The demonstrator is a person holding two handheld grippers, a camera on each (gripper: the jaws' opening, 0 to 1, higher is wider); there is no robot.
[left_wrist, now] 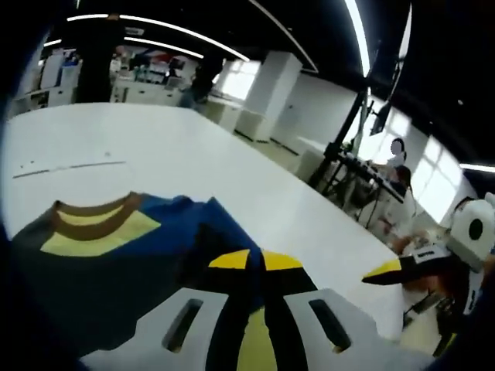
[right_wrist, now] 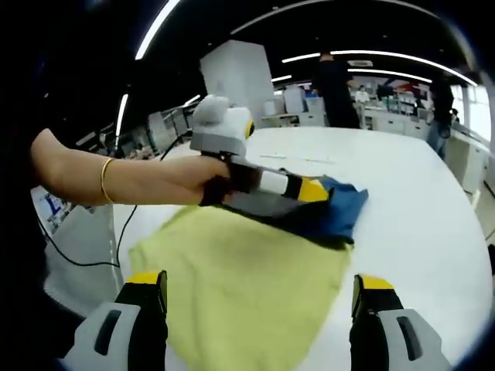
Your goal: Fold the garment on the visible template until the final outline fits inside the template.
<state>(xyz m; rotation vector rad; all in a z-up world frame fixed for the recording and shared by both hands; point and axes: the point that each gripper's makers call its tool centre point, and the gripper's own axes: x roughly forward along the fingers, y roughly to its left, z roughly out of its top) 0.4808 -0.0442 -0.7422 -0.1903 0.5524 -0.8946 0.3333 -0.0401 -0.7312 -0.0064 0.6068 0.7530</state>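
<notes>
The garment (left_wrist: 116,255) lies on the white table (left_wrist: 155,147). It is dark navy and blue, with a yellow band and a brown collar stripe. My left gripper (left_wrist: 255,261) is shut on a dark fold of it, and yellow cloth shows between the jaws lower down. In the right gripper view a hand holds the left gripper (right_wrist: 313,189), which pinches the blue part (right_wrist: 344,205) lifted over the garment's pale yellow side (right_wrist: 247,286). My right gripper (right_wrist: 257,287) hangs open above that yellow cloth, jaws wide apart. Its yellow tip (left_wrist: 390,270) shows at the right of the left gripper view.
Thin dark marks (left_wrist: 66,167) run across the table beyond the garment. A black stand (left_wrist: 340,154) and seated people are past the table's far edge. A black cable (right_wrist: 77,259) hangs off the table's left side. Desks and shelves fill the background.
</notes>
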